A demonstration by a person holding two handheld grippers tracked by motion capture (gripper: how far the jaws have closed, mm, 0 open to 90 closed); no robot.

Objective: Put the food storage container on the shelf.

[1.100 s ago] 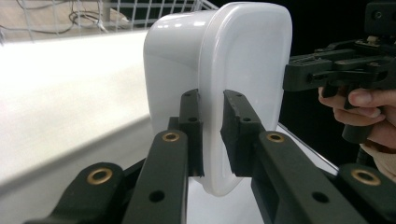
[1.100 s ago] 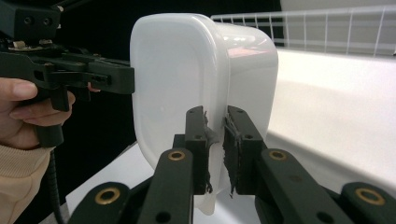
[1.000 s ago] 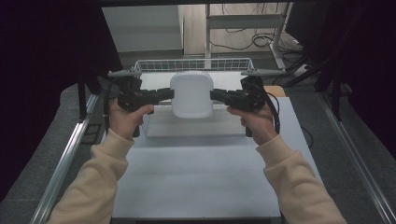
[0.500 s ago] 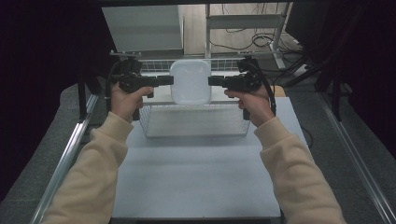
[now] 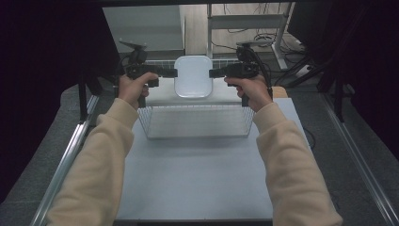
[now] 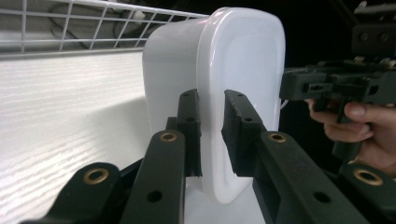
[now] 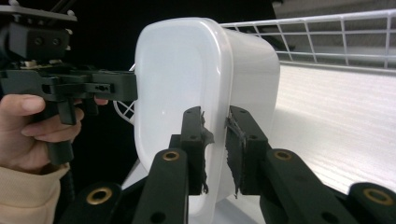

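Above the wire basket (image 5: 195,121), white tub (image 5: 193,76) between left tongs (image 5: 172,72) and right tongs (image 5: 214,73) (both clamped onto its rim).

I find no text, label, brand, number or sign that I can read in any of my views. The white container (image 5: 193,76) I hold is plain on its lid and its walls, with no print or sticker on the faces turned to me. The left hand-held gripper (image 6: 211,126) and the right hand-held gripper (image 7: 215,135) show bare black jaws with brass rivets and no markings. The wire basket (image 5: 195,121) and the pale surface (image 5: 197,179) carry no lettering, and the far background is too dark and small for me to make out any writing
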